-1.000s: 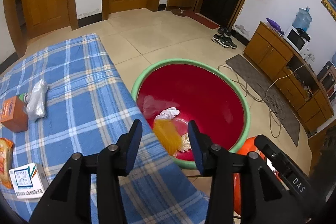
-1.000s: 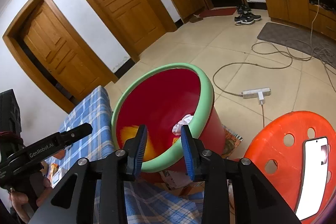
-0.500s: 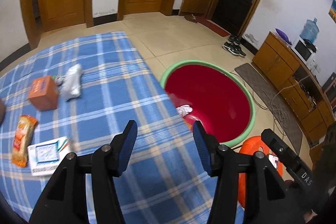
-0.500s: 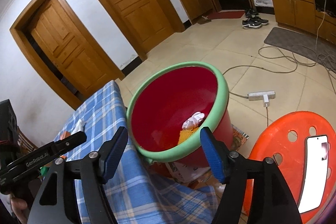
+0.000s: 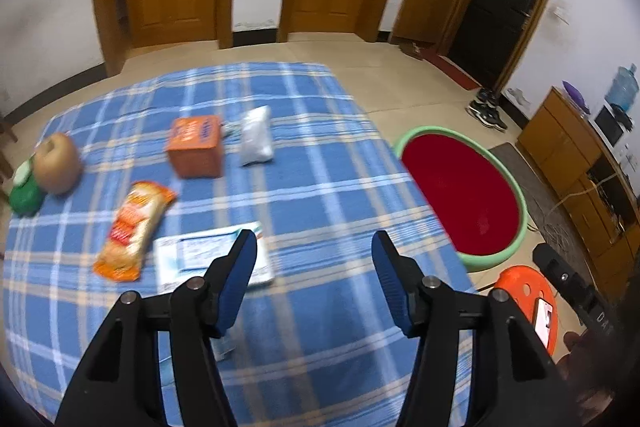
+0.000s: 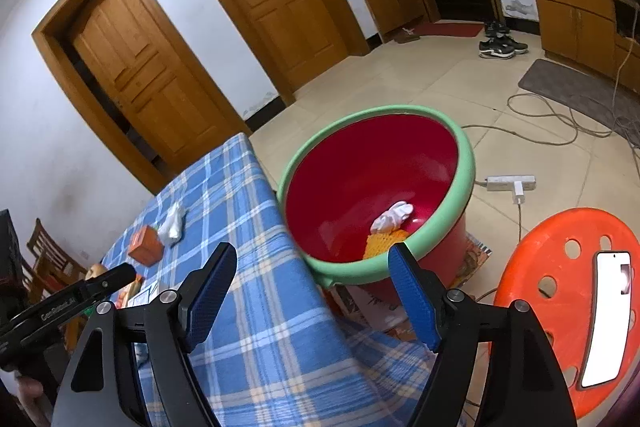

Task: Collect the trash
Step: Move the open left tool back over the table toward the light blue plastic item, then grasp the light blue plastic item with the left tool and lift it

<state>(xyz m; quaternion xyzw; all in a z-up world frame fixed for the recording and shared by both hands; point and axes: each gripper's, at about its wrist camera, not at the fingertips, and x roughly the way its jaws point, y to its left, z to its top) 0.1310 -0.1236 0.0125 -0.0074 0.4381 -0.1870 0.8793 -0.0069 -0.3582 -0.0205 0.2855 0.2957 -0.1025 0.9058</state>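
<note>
Grippers empty over table, trash partly binned

Left gripper [image 5: 314, 277] hangs above the blue plaid tablecloth [image 5: 320, 187], jaws apart, nothing between the blue pads; they have just been opening. Right gripper [image 6: 312, 293] sits at the table's edge facing the red basin [image 6: 352, 167], jaws spread wide and empty, also just been opening.

Red basin with green rim stands on the floor, touching or just beside the table edge. Inside it, seen from the right wrist: white crumpled tissue [image 6: 392, 215] lying on an orange mesh piece [image 6: 384, 241].

On the cloth, left wrist view (blurred):
- white flat packet [image 5: 212, 259], just ahead of the left finger, partly hidden by it
- orange snack wrapper [image 5: 132, 227], beside the packet
- orange carton [image 5: 196, 147], further back
- clear crumpled plastic bag [image 5: 256, 137], just beside the carton
- brown round fruit [image 5: 56, 163] touching a green lidded object [image 5: 24, 195] at the far left edge

Orange plastic stool [image 6: 568, 307] stands right of the basin, with a lit phone [image 6: 608, 315] on its seat.
</note>
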